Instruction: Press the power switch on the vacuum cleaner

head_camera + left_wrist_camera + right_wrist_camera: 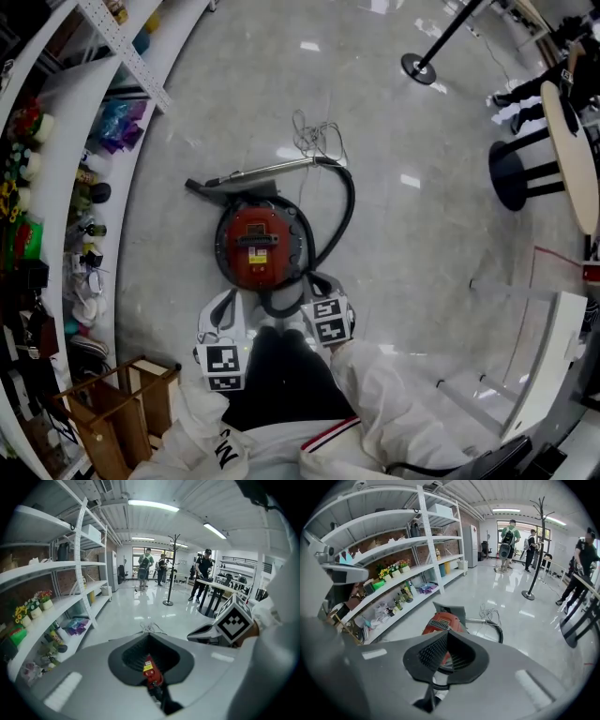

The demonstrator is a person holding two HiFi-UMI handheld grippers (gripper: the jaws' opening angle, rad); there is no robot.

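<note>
The red, round vacuum cleaner [255, 244] lies on the glossy floor just ahead of me. Its black hose [343, 202] loops round its right side to a metal wand [267, 172]. My left gripper [223, 309] hovers at the cleaner's near left edge and my right gripper [317, 286] at its near right edge. In the left gripper view the gripper [151, 660] is shut on nothing, and a sliver of the red cleaner [149, 670] shows through the hollow. In the right gripper view the gripper [446, 656] is shut and empty, with the cleaner [440, 620] just beyond.
White shelves [141, 75] with toys and bottles curve along the left. A wooden crate [122, 403] stands at my lower left. A loose cable [314, 136] lies past the wand. A coat-stand base [418, 67], black stools [511, 173] and a table are at the right. People stand far off.
</note>
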